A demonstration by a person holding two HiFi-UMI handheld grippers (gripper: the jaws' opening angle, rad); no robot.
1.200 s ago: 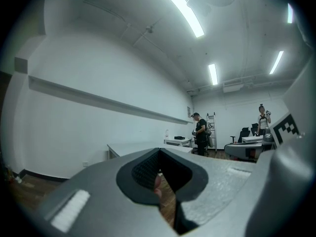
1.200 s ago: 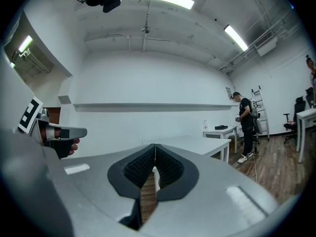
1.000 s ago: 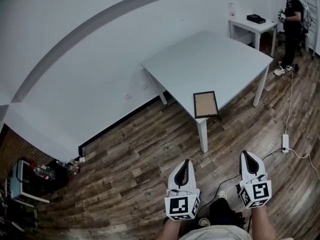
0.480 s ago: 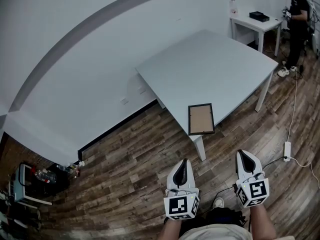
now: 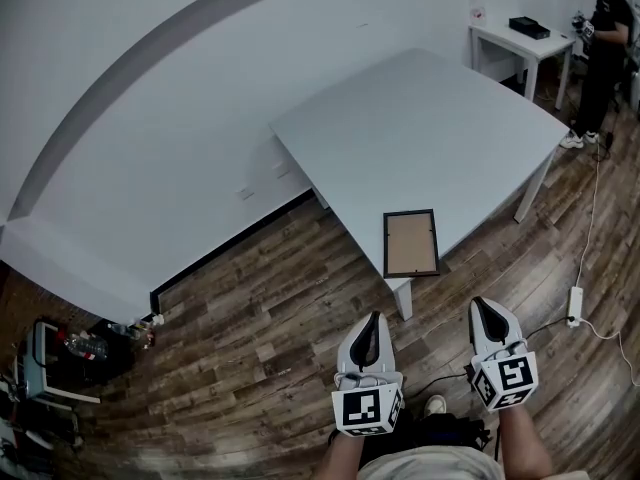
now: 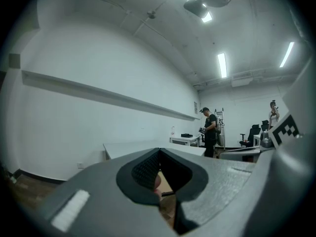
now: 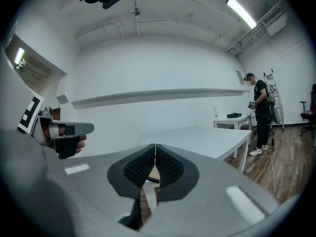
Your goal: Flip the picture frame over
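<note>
A black picture frame [image 5: 410, 244] lies flat with its brown backing up, at the near corner of the grey table [image 5: 430, 138]. My left gripper [image 5: 374, 320] and right gripper [image 5: 484, 308] hang side by side over the wooden floor, short of the table and below the frame. Both have their jaws closed with nothing between them. In the left gripper view the left gripper [image 6: 159, 152] shows its tips touching, a bit of the frame [image 6: 165, 183] showing behind them. In the right gripper view the right gripper [image 7: 155, 148] is likewise closed, with the table [image 7: 207, 137] beyond it.
A smaller white table [image 5: 520, 40] with a black box stands at the far right, a person [image 5: 606, 38] beside it. A power strip and cable [image 5: 574, 306] lie on the floor to the right. Clutter [image 5: 60, 353] sits at the far left by the wall.
The view has shifted toward the table, so the frame now sits lower and closer to both grippers. The grippers stay closed and side by side.
</note>
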